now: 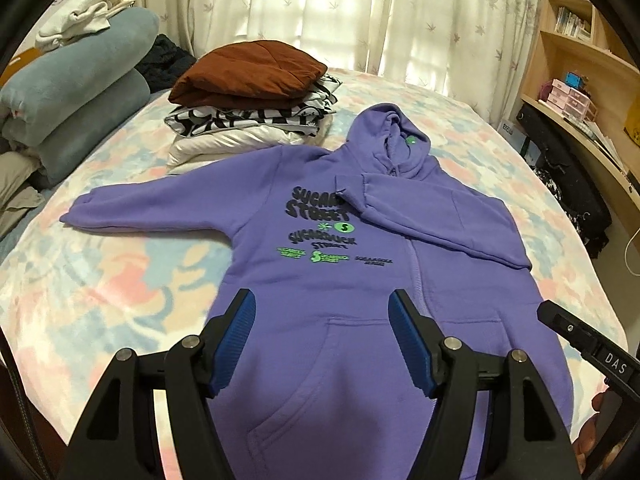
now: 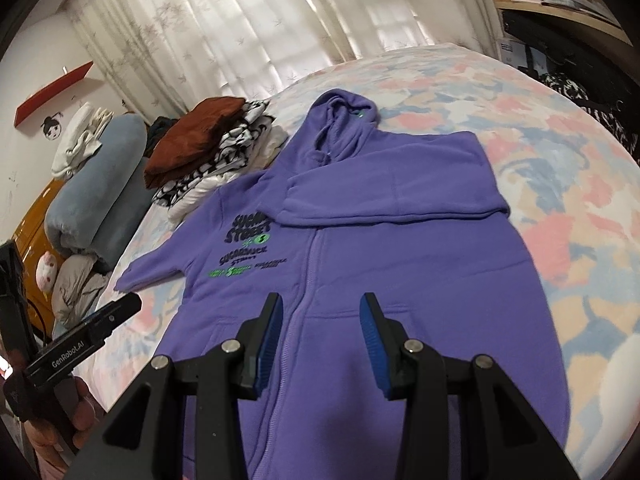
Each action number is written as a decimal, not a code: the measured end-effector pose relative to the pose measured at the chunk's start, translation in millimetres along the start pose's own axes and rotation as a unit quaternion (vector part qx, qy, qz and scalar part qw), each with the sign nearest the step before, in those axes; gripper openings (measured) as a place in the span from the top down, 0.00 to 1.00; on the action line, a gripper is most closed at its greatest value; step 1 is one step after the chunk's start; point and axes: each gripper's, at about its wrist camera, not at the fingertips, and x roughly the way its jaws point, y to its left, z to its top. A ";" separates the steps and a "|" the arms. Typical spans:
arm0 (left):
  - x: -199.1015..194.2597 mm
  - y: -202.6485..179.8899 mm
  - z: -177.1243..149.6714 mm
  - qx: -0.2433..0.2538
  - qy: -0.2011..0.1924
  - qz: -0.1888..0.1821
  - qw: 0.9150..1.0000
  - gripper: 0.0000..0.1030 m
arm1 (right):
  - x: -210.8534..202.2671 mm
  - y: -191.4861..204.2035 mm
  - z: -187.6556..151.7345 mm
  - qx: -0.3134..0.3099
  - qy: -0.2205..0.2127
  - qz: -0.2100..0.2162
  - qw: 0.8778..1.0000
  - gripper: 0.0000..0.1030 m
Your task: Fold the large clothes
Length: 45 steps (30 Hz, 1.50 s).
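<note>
The hoodie [image 1: 360, 248] is a solid violet, printed on its chest with black bubble lettering [image 1: 318, 210] and bright green logos [image 1: 330, 257]; a green spot [image 1: 409, 141] shows inside its hood. Under the hoodie, the bedspread [image 1: 100, 296] is mottled in pale pink, light blue, peach and white. Beyond the hoodie's outstretched sleeve, a folded stack [image 1: 248, 100] has a rust-brown piece on top, a black-and-white patterned one below it, and a white one at the bottom. Farther from the hoodie, rolled blankets [image 1: 76, 92] are dusty blue-grey. Behind the hoodie, the curtains [image 1: 360, 12] are cream with faint grey leaf motifs. Both grippers have black frames with blue ribbed pads [image 1: 236, 344].
</note>
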 end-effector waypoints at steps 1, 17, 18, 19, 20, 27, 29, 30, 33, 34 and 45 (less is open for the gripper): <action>-0.5 1.5 -0.2 0.000 0.001 0.001 1.000 0.35 | 1.3 3.6 -1.8 -0.002 0.002 -0.001 1.000 0.61; 14.5 87.6 3.6 -0.064 0.007 -0.010 0.998 0.19 | 38.9 92.2 -5.6 -0.088 0.015 0.005 0.996 0.51; 18.2 97.8 3.2 -0.074 0.008 -0.016 0.997 0.19 | 43.8 98.6 -4.4 -0.091 0.014 0.006 0.996 0.51; 22.4 105.8 2.7 -0.081 0.009 -0.019 0.996 0.19 | 49.6 106.8 -3.7 -0.096 0.013 0.007 0.995 0.51; 28.1 117.9 1.7 -0.092 0.011 -0.024 0.995 0.19 | 53.8 112.7 -3.6 -0.100 0.012 0.007 0.995 0.51; 68.8 208.6 -7.4 -0.195 -0.002 -0.131 0.972 0.19 | 99.7 158.9 -5.0 -0.132 0.023 0.013 0.991 0.51; 79.5 235.3 -8.7 -0.224 -0.018 -0.148 0.963 0.19 | 114.0 171.9 -6.3 -0.142 0.026 0.016 0.989 0.51; 86.6 250.6 -8.4 -0.237 -0.028 -0.149 0.960 0.19 | 120.7 178.0 -7.1 -0.148 0.028 0.018 0.988 0.53; 112.3 289.2 -4.8 -0.278 -0.032 -0.144 0.949 0.19 | 147.9 199.1 -6.6 -0.167 0.036 0.023 0.985 0.61; 121.0 300.0 -3.4 -0.292 -0.027 -0.145 0.945 0.19 | 155.4 205.2 -6.1 -0.171 0.038 0.024 0.984 0.61; 207.6 395.4 39.3 -0.362 -0.015 -0.137 0.922 0.21 | 254.8 283.9 26.8 -0.199 0.039 0.053 0.978 0.76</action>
